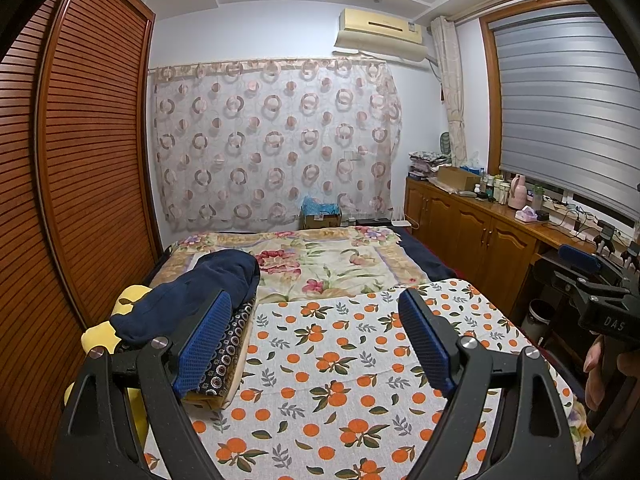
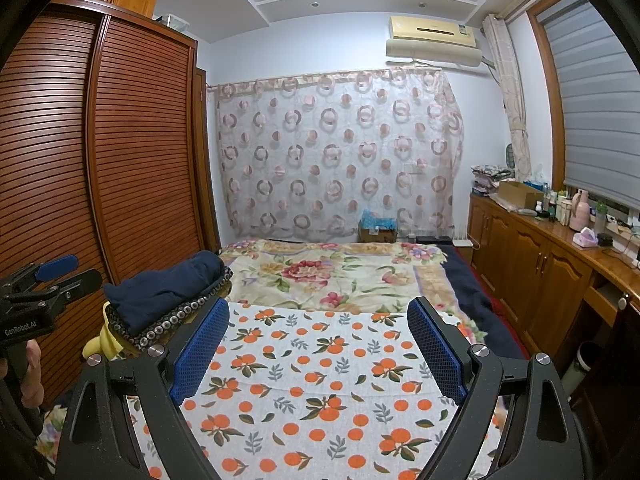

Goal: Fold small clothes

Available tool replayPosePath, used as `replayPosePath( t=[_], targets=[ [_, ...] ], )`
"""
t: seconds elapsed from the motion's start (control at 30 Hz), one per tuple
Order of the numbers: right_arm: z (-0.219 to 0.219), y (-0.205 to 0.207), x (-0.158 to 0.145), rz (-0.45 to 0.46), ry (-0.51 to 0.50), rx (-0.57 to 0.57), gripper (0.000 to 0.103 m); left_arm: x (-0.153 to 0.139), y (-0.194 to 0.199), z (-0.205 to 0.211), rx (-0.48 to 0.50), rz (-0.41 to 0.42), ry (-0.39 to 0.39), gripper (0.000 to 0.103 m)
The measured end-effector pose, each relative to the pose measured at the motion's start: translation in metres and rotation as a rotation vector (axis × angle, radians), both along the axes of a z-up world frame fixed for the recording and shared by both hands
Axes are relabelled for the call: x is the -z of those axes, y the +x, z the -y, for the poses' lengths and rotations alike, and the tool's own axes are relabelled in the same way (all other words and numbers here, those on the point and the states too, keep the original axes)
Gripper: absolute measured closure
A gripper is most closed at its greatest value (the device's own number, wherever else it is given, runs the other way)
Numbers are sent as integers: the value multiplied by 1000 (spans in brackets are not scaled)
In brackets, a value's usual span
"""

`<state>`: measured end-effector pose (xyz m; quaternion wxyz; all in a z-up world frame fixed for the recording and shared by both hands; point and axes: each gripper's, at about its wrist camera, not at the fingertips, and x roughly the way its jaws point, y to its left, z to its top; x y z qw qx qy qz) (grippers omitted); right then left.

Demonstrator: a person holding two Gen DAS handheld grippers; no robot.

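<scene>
From the left wrist view, the left gripper hovers with its fingers spread apart and nothing between them, over the orange-print cloth that covers the near end of the bed. The pile of clothes sits at the left edge of that cloth: a navy garment lies rumpled on top of a dark circle-patterned piece, with something yellow beneath. The left blue pad is just beside the pile and overlaps it in the picture. The right gripper shows at the far right edge.

The risk I judge from here: a grab at the navy garment could pinch the patterned piece below as well and drag the whole pile, since the layers lie tightly stacked. The pile also sits near the cloth's left edge, so a pull could tip it off the bed.

From the right wrist view, the right gripper is likewise spread wide and empty above the orange-print cloth, with the pile to the left of it. The left gripper appears at the left edge of the frame.

The lower layers of the pile are mostly hidden by the fingers, so how many garments there are, and what the yellow thing is, I cannot tell.
</scene>
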<state>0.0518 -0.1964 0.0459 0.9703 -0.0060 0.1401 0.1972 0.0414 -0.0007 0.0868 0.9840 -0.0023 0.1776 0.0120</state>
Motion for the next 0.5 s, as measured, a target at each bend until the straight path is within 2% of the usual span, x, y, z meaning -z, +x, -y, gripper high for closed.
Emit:
replayPosePath(
  t=[0.5],
  targets=[
    [1, 0, 1, 1, 1, -4, 11, 0, 0, 0, 0, -1, 0, 17]
  ],
)
